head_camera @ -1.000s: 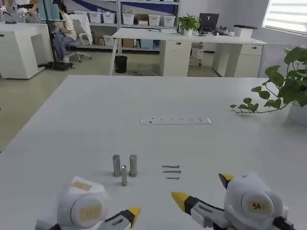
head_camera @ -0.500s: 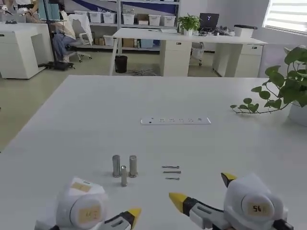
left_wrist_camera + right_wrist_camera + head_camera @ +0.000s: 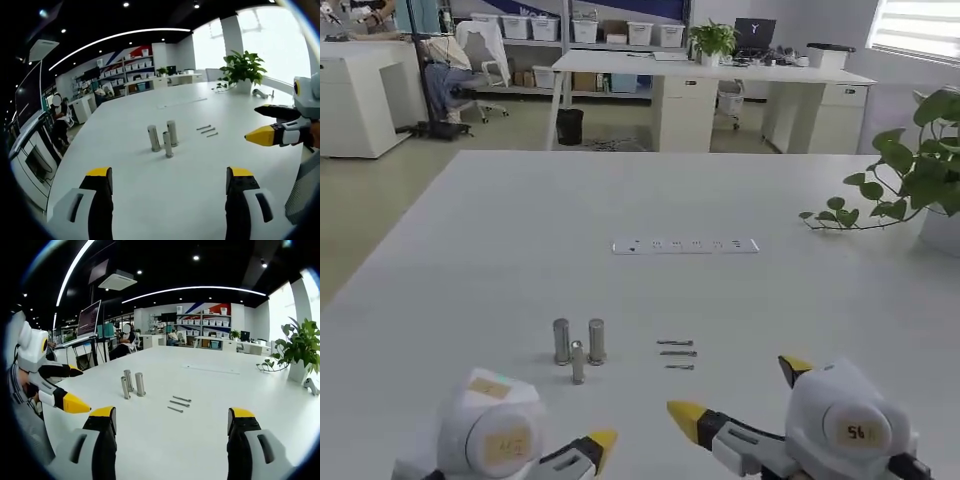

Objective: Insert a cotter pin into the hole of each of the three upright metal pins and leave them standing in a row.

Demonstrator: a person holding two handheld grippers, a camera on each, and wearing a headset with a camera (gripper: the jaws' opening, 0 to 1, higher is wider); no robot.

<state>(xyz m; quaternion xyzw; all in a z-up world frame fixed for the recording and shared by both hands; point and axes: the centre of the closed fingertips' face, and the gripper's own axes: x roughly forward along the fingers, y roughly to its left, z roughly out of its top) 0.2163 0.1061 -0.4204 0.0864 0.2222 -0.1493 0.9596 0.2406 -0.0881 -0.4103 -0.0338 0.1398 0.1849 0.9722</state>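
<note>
Both grippers hung low over the near edge of the white table (image 3: pixel 720 200), w/ nothing in either. The left gripper (image 3: pixel 170 172) had its jaws spread wide & empty. The right gripper (image 3: pixel 172 412) was the same: jaws apart, no contact w/ any part. In the head view its yellow tips pointed in toward the centre, near the work but clear of it. The three metal pins (image 3: pixel 578 362) stood upright in a tight cluster mid-table: two side by side at the back, the third just in front btw. them, i.e. a triangle, not a line. The three cotter pins (image 3: pixel 678 353) lay flat just to the right, parallel, one behind another, apart from the metal pins. Further back lay a power strip (image 3: pixel 685 245), & a plant (image 3: pixel 910 180) stood at the far right.
</note>
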